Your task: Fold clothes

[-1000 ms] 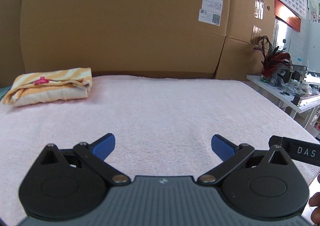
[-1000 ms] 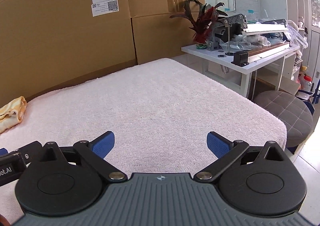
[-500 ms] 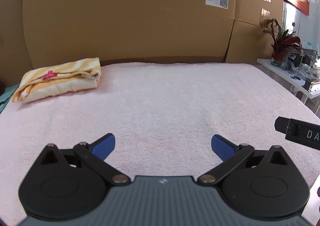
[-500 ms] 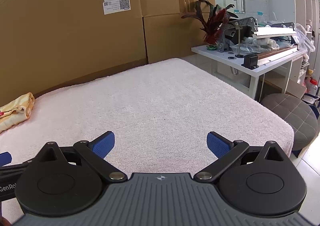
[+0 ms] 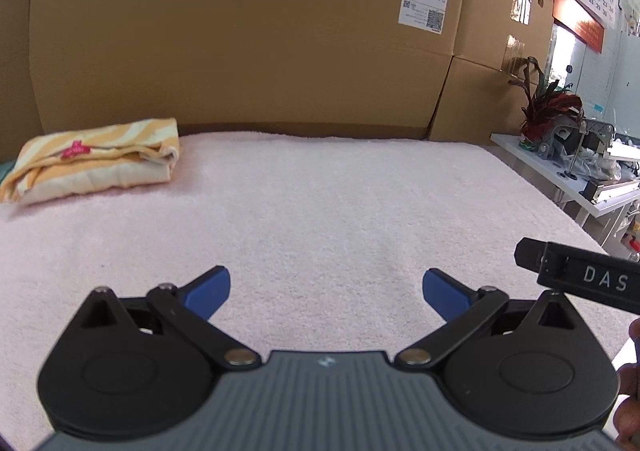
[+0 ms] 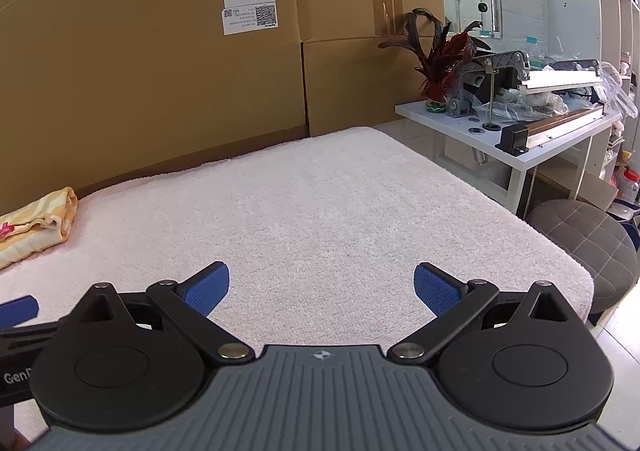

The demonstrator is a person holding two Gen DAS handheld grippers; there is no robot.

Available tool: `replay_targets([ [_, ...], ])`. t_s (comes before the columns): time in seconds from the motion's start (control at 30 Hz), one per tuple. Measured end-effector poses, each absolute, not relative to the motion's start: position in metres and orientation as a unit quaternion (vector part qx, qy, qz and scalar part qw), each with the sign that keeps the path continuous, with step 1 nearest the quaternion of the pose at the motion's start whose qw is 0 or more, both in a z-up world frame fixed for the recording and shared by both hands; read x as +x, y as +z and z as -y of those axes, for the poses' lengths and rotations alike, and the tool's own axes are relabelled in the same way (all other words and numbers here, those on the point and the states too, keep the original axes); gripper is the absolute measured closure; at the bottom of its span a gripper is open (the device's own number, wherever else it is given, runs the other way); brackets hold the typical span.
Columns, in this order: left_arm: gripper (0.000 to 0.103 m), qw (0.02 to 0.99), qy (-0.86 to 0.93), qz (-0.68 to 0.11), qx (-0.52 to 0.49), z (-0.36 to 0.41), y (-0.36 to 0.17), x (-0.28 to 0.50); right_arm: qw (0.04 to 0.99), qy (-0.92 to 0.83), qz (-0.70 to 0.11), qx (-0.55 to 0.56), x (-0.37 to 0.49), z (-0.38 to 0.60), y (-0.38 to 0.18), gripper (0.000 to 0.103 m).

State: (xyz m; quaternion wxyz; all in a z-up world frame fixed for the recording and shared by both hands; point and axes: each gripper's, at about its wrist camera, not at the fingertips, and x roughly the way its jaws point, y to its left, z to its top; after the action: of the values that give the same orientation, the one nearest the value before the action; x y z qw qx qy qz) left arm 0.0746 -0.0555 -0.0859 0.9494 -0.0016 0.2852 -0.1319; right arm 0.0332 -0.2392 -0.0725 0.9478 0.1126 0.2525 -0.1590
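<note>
A folded yellow-and-white striped garment [image 5: 96,161] with a small red mark lies at the far left of the pale pink towel-covered table [image 5: 320,211], near the cardboard wall. In the right wrist view the same garment [image 6: 36,225] shows at the left edge. My left gripper [image 5: 326,289] hovers open over the towel's near part, nothing between its blue pads. My right gripper [image 6: 322,287] is open too and holds nothing. Part of the right gripper's black body [image 5: 580,279] shows at the left view's right edge. Both grippers are well apart from the garment.
Large cardboard boxes [image 5: 260,31] stand along the table's far edge. To the right are a white side table [image 6: 516,131] with a red-leafed plant [image 6: 440,55] and machinery, and a grey padded stool [image 6: 580,247] past the towel's right edge. A hand [image 5: 630,391] shows at far right.
Both wrist views have shifted slightly; the left view pans back right, so the garment sits further left again. Both grippers stay open and empty. The garment has not moved.
</note>
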Motion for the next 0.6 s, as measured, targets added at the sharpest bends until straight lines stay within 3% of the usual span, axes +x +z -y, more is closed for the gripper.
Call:
replay_targets([
  [0.6, 0.001, 0.952, -0.107, -0.287, 0.003, 0.031, -0.090, 0.074, 0.947, -0.142, -0.271, 0.096, 0.045, 0.217, -0.075, 0.002],
])
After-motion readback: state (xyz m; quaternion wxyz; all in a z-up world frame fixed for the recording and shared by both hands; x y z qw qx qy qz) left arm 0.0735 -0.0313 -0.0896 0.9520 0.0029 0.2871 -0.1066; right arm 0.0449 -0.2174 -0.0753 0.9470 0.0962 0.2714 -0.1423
